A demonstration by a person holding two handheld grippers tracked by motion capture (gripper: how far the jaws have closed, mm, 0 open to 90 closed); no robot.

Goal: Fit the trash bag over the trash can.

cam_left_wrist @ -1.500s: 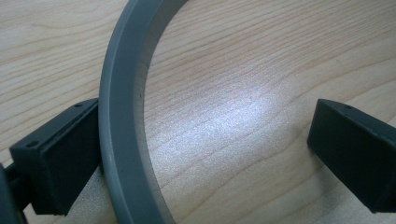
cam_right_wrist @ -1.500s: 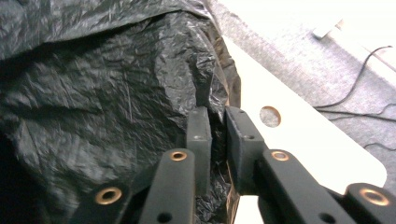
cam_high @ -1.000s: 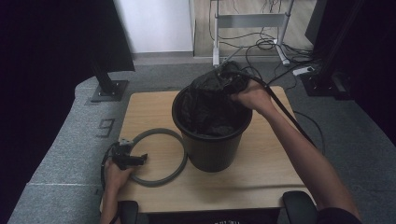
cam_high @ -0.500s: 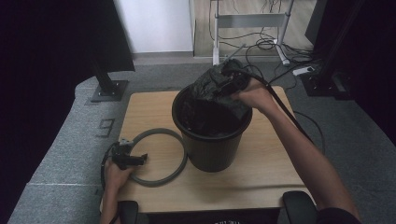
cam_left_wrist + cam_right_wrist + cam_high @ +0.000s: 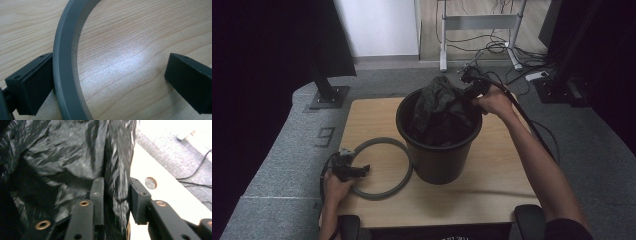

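A black bucket [image 5: 439, 155] stands mid-table with a crumpled black plastic bag [image 5: 437, 110] bunched up above its rim. My right gripper [image 5: 462, 98] is at the bucket's far right rim. Its jaws have just been closing, and they are shut on a fold of the bag [image 5: 62, 152], as the right gripper [image 5: 116, 197] view shows. A grey ring [image 5: 382, 142] lies flat on the wood left of the bucket. My left gripper [image 5: 362, 170] rests at its near-left side, open. The ring [image 5: 62, 62] lies against one jaw of the left gripper [image 5: 110, 80], the other jaw standing well apart.
The wooden table [image 5: 492, 175] has a round hole [image 5: 151, 183] near the bucket. A monitor stand base [image 5: 329, 95] sits on the grey floor at the far left. Cables [image 5: 492, 50] and a metal frame [image 5: 477, 25] lie beyond the table.
The right hand has shifted a little to the right along the rim, and the bag has been drawn up into a peak above the bucket. The left hand has stayed put.
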